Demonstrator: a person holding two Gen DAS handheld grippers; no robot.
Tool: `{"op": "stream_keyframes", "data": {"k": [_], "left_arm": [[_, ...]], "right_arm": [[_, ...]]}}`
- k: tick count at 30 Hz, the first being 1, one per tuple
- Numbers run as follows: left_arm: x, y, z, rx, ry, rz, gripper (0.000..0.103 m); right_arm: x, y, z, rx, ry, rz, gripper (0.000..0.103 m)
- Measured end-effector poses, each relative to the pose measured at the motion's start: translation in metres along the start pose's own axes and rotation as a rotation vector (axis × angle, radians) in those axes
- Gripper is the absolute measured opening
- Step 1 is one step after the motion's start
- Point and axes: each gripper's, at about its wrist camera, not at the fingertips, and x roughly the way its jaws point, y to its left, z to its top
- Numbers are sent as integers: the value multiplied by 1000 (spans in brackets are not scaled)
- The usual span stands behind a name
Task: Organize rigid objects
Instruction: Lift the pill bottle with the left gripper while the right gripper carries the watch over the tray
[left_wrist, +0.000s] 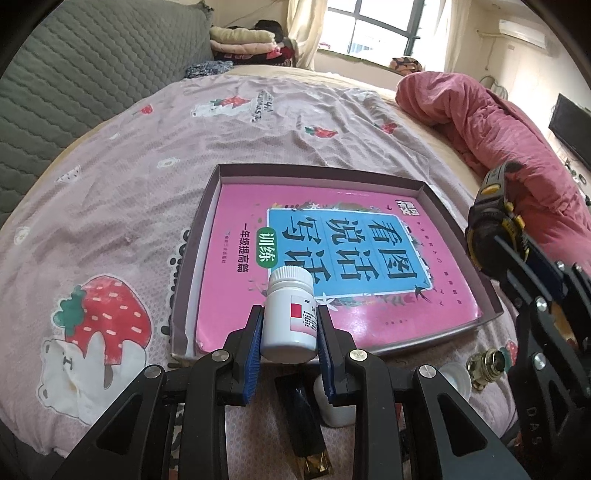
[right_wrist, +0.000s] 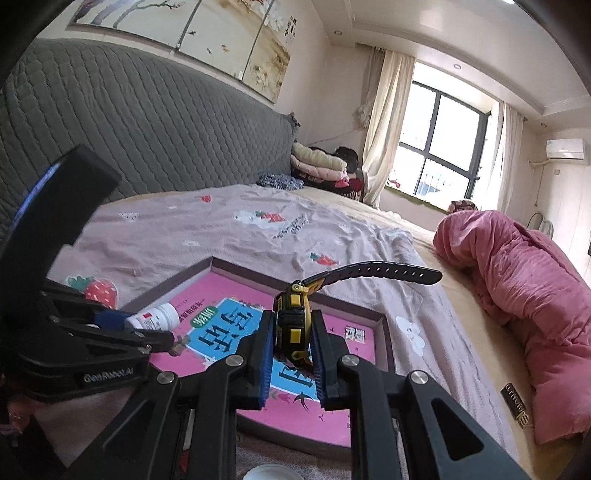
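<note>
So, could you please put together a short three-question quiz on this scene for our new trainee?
1. True or false: the left gripper holds the white pill bottle between its jaws.
2. What is the right gripper shut on? A) a spoon B) a yellow and black wristwatch C) a candle
3. Fill in: the pink workbook lies inside a shallow ____.

Key
1. True; the bottle's cap points away from the camera.
2. B; the wristwatch is held with its black strap sticking out to the right.
3. Box; the shallow box sits on the strawberry-print bedsheet.
</note>
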Motion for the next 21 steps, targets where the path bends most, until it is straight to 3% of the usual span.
{"op": "stream_keyframes", "data": {"k": [21], "left_arm": [[31,2,2,-7,48,5,27]], "right_arm": [[24,-11,-19,47,87,57,19]]}}
